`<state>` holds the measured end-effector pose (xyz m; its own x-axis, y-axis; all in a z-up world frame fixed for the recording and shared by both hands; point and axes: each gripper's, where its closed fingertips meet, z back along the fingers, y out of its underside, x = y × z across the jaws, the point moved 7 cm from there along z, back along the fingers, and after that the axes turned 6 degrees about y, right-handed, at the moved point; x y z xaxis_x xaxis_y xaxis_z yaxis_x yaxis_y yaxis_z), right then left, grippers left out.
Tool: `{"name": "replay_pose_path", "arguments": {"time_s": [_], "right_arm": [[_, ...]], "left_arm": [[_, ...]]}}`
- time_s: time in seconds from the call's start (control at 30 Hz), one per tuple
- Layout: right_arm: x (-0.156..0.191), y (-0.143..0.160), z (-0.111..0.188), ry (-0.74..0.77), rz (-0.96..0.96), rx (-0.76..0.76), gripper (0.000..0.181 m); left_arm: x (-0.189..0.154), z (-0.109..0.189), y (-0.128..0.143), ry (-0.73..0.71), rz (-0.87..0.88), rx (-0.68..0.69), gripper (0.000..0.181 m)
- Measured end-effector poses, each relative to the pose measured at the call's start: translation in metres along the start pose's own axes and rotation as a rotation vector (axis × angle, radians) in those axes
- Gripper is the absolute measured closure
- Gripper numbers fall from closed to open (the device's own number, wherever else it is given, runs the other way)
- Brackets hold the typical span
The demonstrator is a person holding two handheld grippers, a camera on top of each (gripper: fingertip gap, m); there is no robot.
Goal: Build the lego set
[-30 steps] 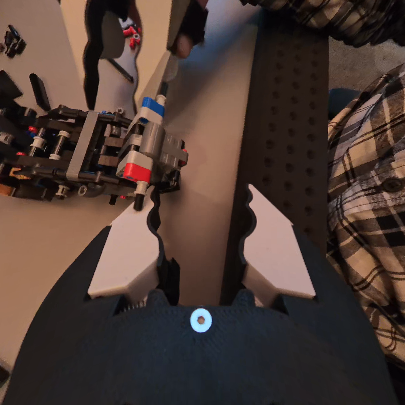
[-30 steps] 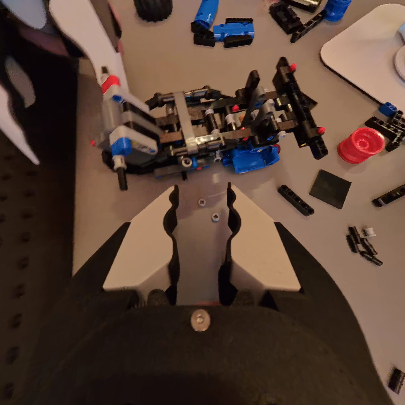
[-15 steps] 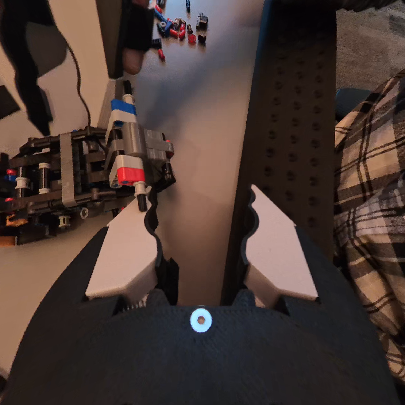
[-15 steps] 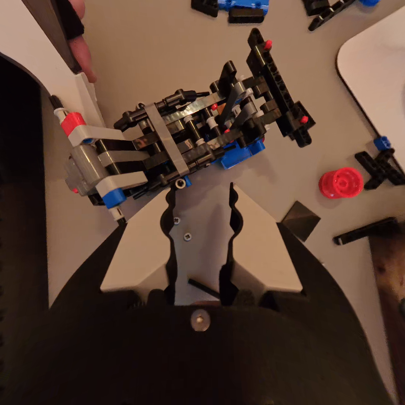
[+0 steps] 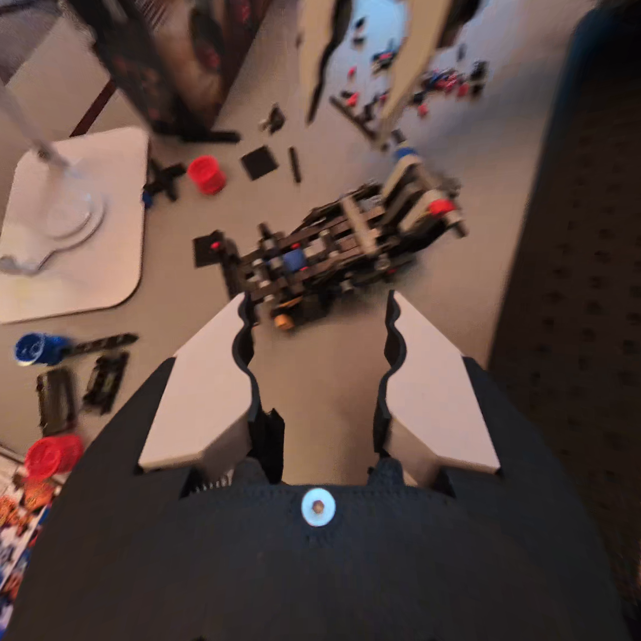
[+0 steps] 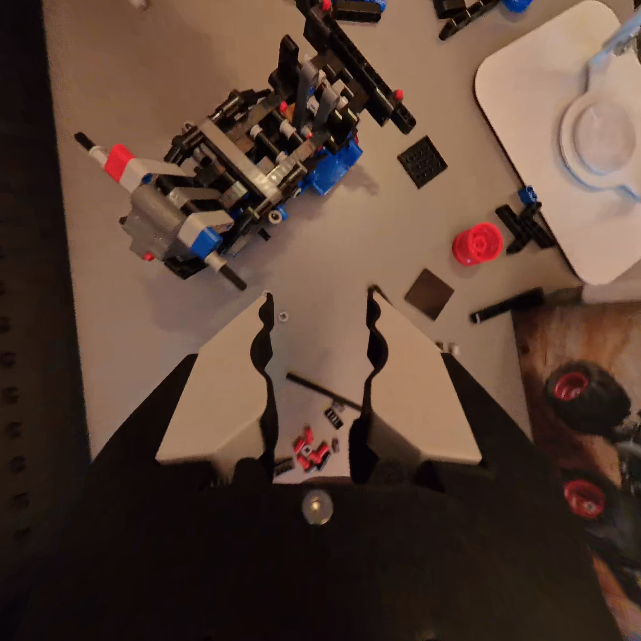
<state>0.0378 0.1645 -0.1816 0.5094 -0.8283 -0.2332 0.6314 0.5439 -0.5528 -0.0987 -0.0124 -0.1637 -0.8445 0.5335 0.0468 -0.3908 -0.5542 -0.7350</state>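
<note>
Left gripper [image 5: 319,305] and right gripper [image 6: 317,295]: black textured bodies, pale wedge-shaped fingers [image 5: 204,388] with wavy black inner edges, one central silver screw [image 5: 318,507] each.

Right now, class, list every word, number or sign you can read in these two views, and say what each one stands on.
No text can be read.
Printed box, lower right of the right wrist view: only a picture shows.
Colourful printed sheet, lower left of the left wrist view: too blurred to read.
Lego model: no legible marks.

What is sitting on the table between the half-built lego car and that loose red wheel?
In the right wrist view, a black studded square plate lies on the table between the half-built car and the red wheel, touching neither. The rest is bare tabletop.
</note>
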Motion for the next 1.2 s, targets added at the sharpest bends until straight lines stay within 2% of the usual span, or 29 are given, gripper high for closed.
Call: {"name": "replay_pose_path", "arguments": {"time_s": [0.1, 0.17, 0.33, 0.47, 0.53, 0.57, 0.67, 0.83, 0.97, 1.2], "right_arm": [[0.015, 0.011, 0.014, -0.021, -0.076, -0.019, 0.127], [0.032, 0.014, 0.020, -0.073, -0.126, -0.044, 0.123], [0.074, 0.004, 0.011, -0.126, -0.212, -0.088, 0.104], [0.087, -0.013, -0.008, -0.060, -0.265, -0.115, 0.110], [0.084, -0.014, -0.015, 0.007, -0.228, -0.112, 0.123], [0.082, -0.013, -0.016, 0.025, -0.221, -0.111, 0.121], [0.074, -0.010, -0.014, 0.036, -0.206, -0.101, 0.129], [0.050, -0.004, -0.013, 0.059, -0.185, -0.077, 0.137], [0.035, -0.003, -0.016, 0.064, -0.148, -0.054, 0.139], [0.008, 0.001, -0.025, 0.079, -0.095, -0.018, 0.139]], "left_arm": [[0.037, -0.004, 0.008, -0.015, 0.064, 0.007, 0.105], [0.050, -0.012, 0.012, 0.026, 0.108, 0.025, 0.105], [0.050, -0.033, 0.020, 0.103, 0.124, 0.071, 0.112], [0.041, -0.036, 0.023, 0.093, 0.141, 0.078, 0.119], [0.037, -0.032, 0.026, 0.074, 0.165, 0.086, 0.124], [0.035, -0.028, 0.028, 0.058, 0.183, 0.085, 0.127], [0.022, -0.021, 0.035, 0.023, 0.187, 0.093, 0.127], [-0.005, -0.014, 0.042, 0.041, 0.226, 0.049, 0.130], [-0.022, -0.017, 0.044, -0.016, 0.222, 0.061, 0.120], [-0.039, -0.018, 0.044, -0.032, 0.239, 0.047, 0.123]]}}
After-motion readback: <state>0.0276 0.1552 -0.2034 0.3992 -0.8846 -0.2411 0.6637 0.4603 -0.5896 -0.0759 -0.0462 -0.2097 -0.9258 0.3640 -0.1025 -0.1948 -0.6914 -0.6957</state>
